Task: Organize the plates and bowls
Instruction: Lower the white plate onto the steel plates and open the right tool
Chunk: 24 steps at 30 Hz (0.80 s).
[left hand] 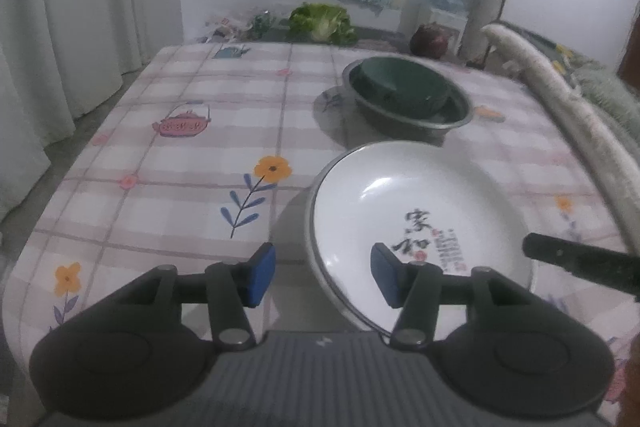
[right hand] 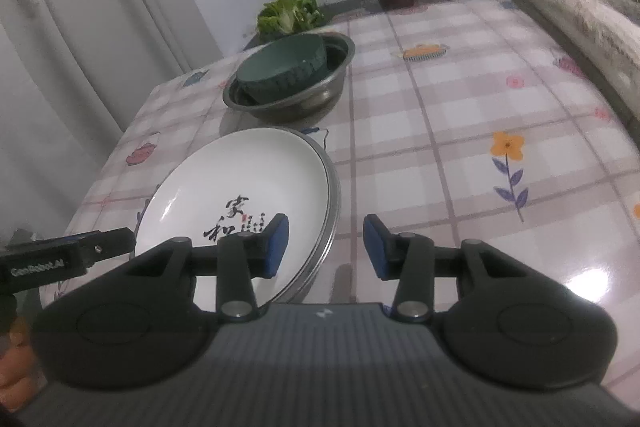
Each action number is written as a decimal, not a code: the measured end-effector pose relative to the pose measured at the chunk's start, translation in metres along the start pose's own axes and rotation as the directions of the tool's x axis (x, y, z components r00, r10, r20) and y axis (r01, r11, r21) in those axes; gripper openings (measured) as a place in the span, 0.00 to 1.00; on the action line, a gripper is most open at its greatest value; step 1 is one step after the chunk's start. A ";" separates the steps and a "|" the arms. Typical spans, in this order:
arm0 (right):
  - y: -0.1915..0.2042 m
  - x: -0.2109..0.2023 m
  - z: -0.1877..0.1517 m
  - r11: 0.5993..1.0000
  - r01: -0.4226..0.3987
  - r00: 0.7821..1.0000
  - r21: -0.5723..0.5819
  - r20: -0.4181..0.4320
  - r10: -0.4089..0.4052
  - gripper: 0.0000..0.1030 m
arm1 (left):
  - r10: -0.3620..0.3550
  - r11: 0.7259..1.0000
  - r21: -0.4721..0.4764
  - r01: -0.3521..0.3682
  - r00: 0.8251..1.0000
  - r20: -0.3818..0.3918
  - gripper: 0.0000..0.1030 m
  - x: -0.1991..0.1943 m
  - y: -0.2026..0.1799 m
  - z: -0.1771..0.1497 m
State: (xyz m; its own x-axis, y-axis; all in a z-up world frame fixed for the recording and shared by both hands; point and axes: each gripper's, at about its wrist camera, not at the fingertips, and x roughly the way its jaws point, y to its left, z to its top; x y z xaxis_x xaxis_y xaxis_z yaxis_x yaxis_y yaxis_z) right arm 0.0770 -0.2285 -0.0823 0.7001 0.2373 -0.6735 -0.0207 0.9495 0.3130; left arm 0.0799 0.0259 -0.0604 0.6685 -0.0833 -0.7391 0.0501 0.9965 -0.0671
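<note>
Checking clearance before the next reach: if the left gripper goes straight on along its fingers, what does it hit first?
Most likely the white plate's left rim, which lies between the open left gripper's fingers. Depth is hard to judge; slightly left, it would meet the tablecloth instead.

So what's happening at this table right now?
A person with a gripper in each hand is sorting dishes on a table with a checked cloth. The left gripper and right gripper both stand open, straddling opposite edges of a white plate without gripping it. That plate sits on top of a metal one, whose rim shows beneath. Further back, a dark green bowl lies tilted inside a metal basin.
</note>
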 end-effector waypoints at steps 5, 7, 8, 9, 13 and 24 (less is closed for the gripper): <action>-0.002 0.017 -0.004 1.000 -0.006 0.999 0.015 -0.039 0.006 0.38 | 0.003 1.000 -0.008 -0.004 1.000 -0.031 0.52 0.018 0.002 0.000; -0.003 0.023 -0.005 0.999 -0.021 0.998 0.024 -0.052 0.023 0.35 | 0.004 1.000 -0.004 -0.004 0.999 -0.041 0.49 0.024 0.000 0.000; -0.002 0.025 -0.005 0.999 -0.026 0.998 0.024 -0.056 0.028 0.31 | 0.002 1.000 -0.003 -0.002 0.999 -0.050 0.47 0.027 0.000 0.000; -0.002 0.028 -0.005 0.999 -0.031 0.998 0.022 -0.062 0.032 0.28 | -0.003 1.000 -0.003 0.003 0.998 -0.059 0.40 0.030 -0.001 0.001; 0.001 0.032 -0.004 0.999 -0.047 0.997 0.008 -0.067 0.048 0.22 | -0.011 1.000 -0.014 0.010 0.997 -0.074 0.33 0.034 -0.003 0.003; -0.011 0.033 0.003 0.999 -0.027 0.997 0.022 -0.066 0.029 0.19 | -0.025 1.000 0.007 0.026 0.996 -0.090 0.36 0.041 -0.019 0.009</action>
State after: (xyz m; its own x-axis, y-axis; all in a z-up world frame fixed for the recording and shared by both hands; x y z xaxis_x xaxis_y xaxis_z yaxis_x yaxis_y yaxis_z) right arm 0.1023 -0.2321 -0.1058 0.6507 0.2776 -0.7068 -0.0245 0.9380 0.3458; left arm 0.1131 0.0041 -0.0828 0.5974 -0.1090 -0.7945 0.0728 0.9940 -0.0816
